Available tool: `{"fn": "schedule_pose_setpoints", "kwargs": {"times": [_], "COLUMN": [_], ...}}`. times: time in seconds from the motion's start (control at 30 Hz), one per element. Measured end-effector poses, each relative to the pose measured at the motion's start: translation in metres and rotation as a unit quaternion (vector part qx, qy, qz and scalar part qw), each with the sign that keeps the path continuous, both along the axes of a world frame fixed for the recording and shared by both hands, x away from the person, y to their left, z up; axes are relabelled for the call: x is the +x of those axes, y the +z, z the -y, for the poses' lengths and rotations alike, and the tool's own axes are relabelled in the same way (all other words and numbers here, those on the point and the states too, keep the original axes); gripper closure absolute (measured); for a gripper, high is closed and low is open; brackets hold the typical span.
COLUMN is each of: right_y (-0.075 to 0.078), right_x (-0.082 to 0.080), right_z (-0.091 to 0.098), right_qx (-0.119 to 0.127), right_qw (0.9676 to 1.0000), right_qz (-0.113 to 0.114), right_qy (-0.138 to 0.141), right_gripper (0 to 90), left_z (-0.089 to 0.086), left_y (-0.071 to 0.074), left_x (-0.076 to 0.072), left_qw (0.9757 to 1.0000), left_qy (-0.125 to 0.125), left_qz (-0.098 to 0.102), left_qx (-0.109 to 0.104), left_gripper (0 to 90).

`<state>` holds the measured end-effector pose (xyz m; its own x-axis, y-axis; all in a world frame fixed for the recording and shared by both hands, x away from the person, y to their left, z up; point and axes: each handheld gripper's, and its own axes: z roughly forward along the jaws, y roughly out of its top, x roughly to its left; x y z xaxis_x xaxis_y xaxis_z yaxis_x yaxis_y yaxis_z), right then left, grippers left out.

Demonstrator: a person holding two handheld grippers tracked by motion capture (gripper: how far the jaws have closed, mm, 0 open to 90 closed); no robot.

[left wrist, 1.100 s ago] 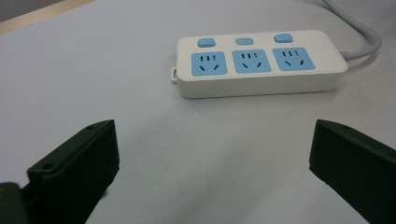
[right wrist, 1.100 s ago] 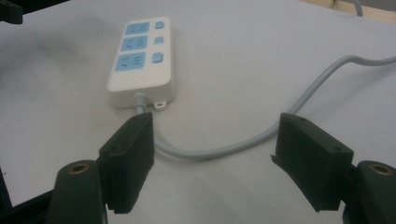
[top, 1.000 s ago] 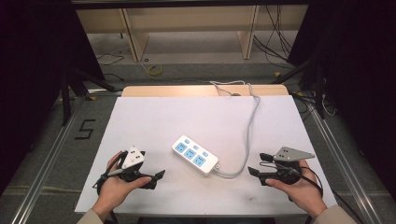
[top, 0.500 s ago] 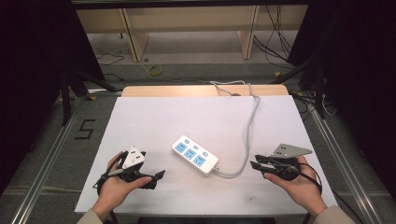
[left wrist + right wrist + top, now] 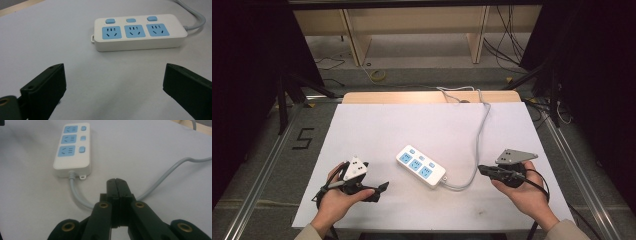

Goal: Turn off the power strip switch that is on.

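A white plastic three-socket power strip with blue outlets [image 5: 420, 167] lies mid-table on a white sheet [image 5: 377, 125]. The left gripper [image 5: 379, 189] rests with jaws wide. The right gripper [image 5: 482, 170], jaws just closed together on nothing, points at its grey cable [image 5: 479, 135].

Overhead plus 2 close views

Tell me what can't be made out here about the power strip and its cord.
- Cord end: in the high view it drops over the table's far edge; the plug is hidden.
- Power strip switches: too small in the high view to tell on or off.
- Cord in the right gripper view: passes behind the shut right gripper.
- Left gripper view: the cord is cut off at the right edge.
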<state>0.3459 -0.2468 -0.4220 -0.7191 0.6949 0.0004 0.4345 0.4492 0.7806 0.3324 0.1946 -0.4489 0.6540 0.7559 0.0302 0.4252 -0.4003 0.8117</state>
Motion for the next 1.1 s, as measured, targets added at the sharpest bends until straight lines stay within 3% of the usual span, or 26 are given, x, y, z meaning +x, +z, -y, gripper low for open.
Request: {"fn": "schedule_pose_setpoints", "kwargs": {"times": [1.1], "right_y": [0.013], "right_x": [0.019], "right_z": [-0.019], "right_qx": [0.005], "right_qw": [0.9997], "right_qz": [-0.022], "right_qy": [0.011], "right_gripper": [90.0], "left_z": [0.002], "left_y": [-0.001], "left_x": [0.0], "left_qw": [1.0], "left_qy": [-0.002], "left_qz": [0.0], "left_qx": [-0.001], "left_gripper": [4.3]}}
